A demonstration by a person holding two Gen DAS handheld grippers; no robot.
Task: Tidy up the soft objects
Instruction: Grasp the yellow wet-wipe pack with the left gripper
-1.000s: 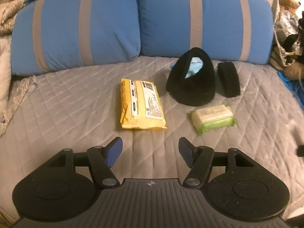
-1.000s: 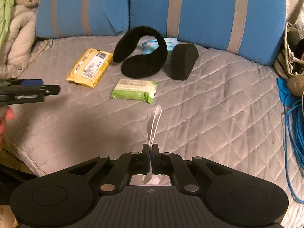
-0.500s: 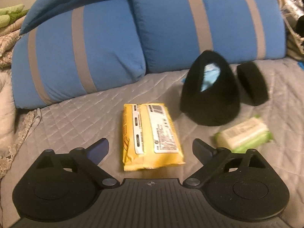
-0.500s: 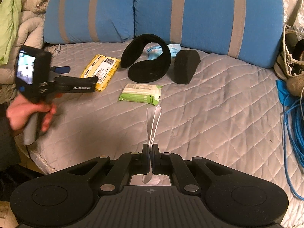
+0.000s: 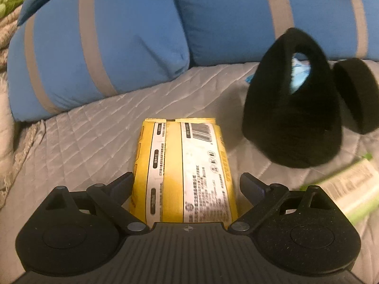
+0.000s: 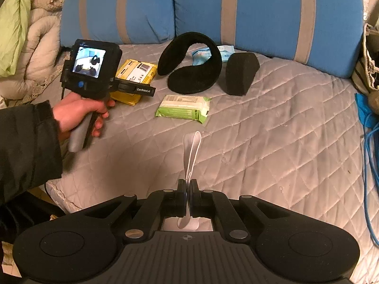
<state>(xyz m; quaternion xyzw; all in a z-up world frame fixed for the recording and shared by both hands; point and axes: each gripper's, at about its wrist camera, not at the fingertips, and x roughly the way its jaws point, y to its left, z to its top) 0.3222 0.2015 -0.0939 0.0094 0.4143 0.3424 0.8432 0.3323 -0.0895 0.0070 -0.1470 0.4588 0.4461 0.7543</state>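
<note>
Packets number three on the quilted bed (image 6: 272, 123): one yellow packet (image 5: 184, 172), one green packet (image 6: 183, 108), one pale blue packet (image 6: 206, 52) behind the black earmuffs (image 6: 191, 71). Two blue striped pillows (image 6: 260, 11) back them, a blue cable (image 6: 368, 165) trails at the right. The left tongs (image 5: 187, 184) stand wide apart, having just been opening, with the yellow packet lying between the fingers, untouched. The right tongs (image 6: 188, 189) are pinched on a white strip (image 6: 191, 151).
</note>
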